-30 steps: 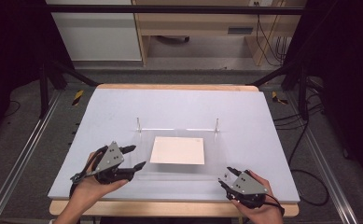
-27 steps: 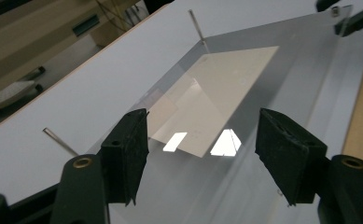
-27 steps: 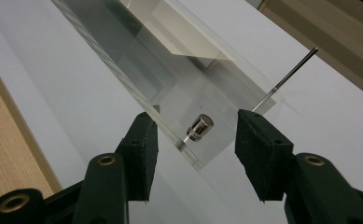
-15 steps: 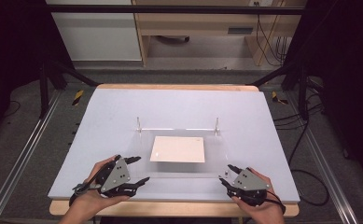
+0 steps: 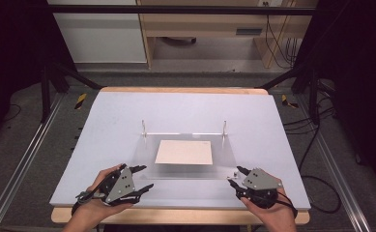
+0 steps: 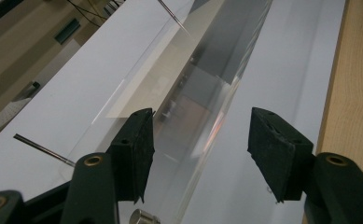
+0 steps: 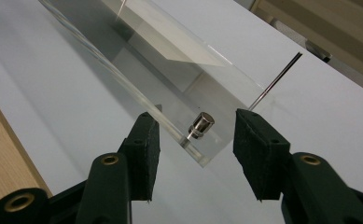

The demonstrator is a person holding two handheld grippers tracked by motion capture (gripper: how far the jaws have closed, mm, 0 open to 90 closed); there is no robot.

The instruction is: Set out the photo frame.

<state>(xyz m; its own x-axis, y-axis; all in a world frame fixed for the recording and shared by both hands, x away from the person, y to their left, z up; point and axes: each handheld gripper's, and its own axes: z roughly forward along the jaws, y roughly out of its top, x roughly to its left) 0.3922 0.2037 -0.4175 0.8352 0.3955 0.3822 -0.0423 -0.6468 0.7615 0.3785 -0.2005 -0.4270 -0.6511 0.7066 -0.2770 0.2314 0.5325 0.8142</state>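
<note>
My left gripper [image 5: 142, 178] and right gripper [image 5: 234, 176] sit at the clear plate's [image 5: 185, 166] near corners. Left jaws, just closing, straddle its edge untouched; right jaws stand apart around the metal knob [image 7: 201, 125].

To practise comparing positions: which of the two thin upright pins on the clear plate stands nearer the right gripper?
The pin at the clear plate's far right corner; the other pin stands at the far left corner, farther from the right gripper.

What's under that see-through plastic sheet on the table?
Under the clear plastic sheet lies a pale square paper card, showing through it, on the white table. Anything beneath the card is covered, so that cannot be seen.
</note>
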